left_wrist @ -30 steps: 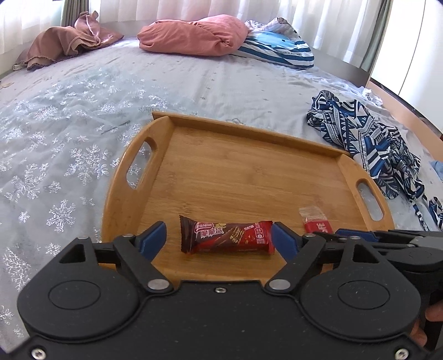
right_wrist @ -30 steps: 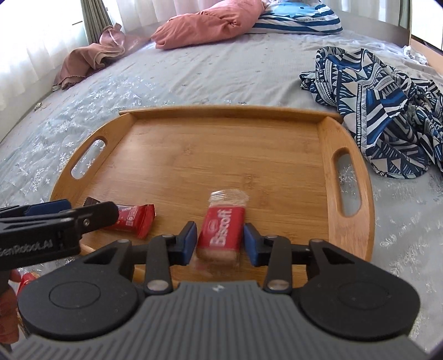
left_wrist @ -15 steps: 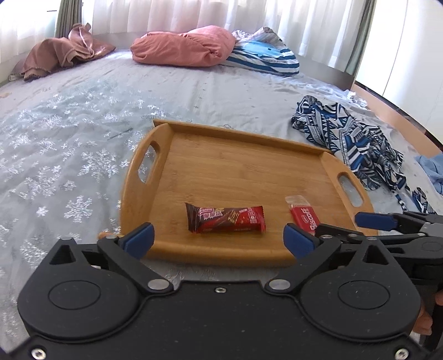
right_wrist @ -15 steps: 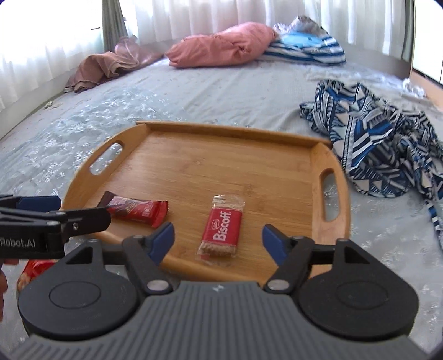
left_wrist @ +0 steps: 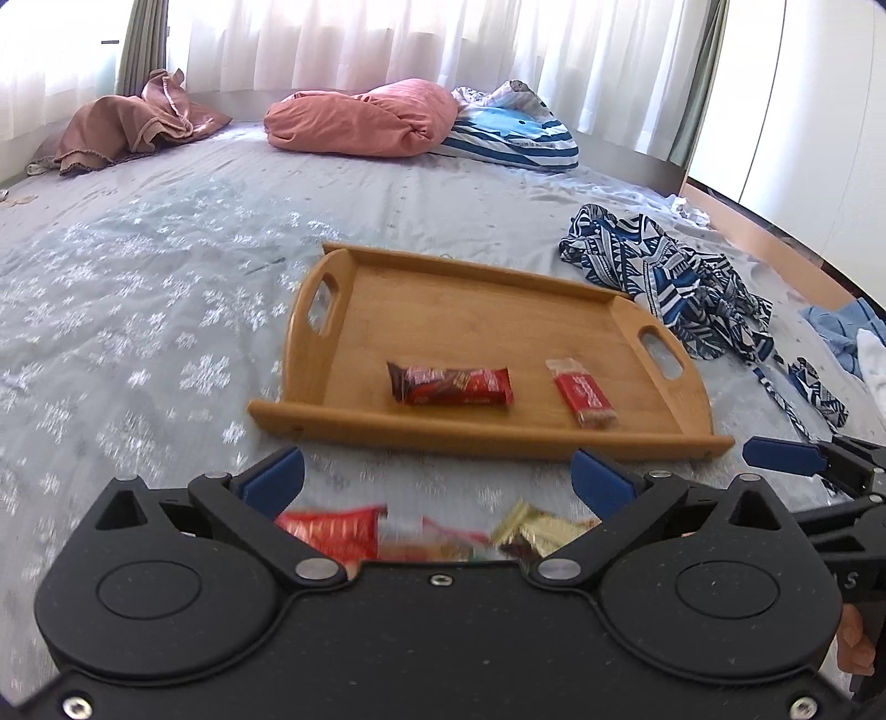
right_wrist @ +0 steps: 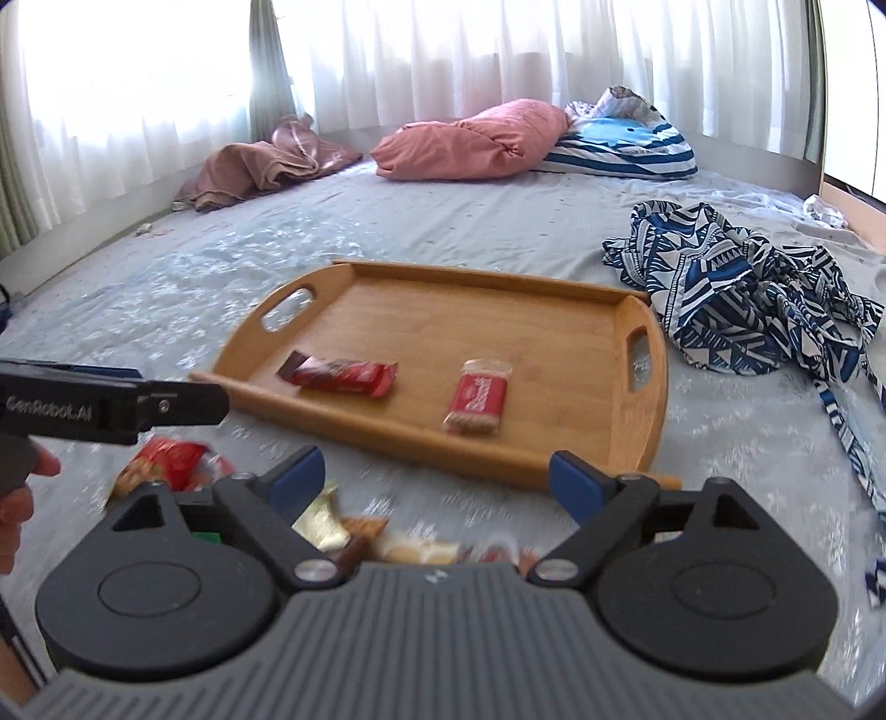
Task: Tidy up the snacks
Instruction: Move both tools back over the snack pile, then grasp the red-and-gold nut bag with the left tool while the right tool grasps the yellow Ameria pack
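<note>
The bed (left_wrist: 166, 288) is soft, so the tray (left_wrist: 476, 437) could tip if a claw presses its near rim. On the tray lie 2 snacks, a bar (left_wrist: 451, 385) and a biscuit (left_wrist: 584, 392). The loose pile (right_wrist: 387, 540) lies just in front of the tray, so a wide grab there may catch 2 wrappers. Left claw (left_wrist: 437, 479) is released and opening, empty; right claw (right_wrist: 429, 476) likewise.

A home bedroom: a made bed (left_wrist: 166, 266) (snowflake sheet), pillows (left_wrist: 365, 119), curtained windows (left_wrist: 387, 39).
</note>
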